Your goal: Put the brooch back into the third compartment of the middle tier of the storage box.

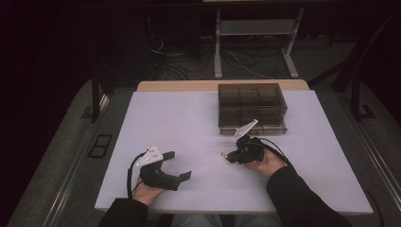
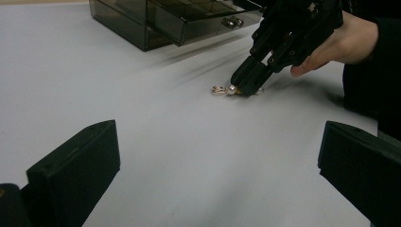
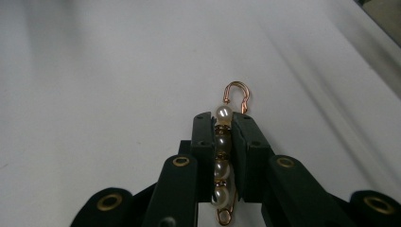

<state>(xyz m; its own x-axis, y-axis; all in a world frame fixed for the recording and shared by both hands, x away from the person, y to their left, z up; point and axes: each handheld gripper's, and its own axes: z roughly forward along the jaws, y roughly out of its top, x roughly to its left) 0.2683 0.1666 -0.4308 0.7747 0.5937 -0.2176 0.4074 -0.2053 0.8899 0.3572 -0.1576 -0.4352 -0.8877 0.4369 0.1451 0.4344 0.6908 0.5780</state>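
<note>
**Pearl pin gripped, drawer waiting open**

The right gripper has its fingers closed along a copper-coloured wire pin strung with four white pearls, held low over the white table, just left of centre. At one o'clock from it sits a smoked, transparent plastic drawer box, its lower drawer pulled out. The left gripper, at seven o'clock, rests with fingers spread wide, holding nothing. Judging by this, the pickup looks done; stowing the pin and shutting the drawer likely remain. No brand, label or writing is legible.
</note>
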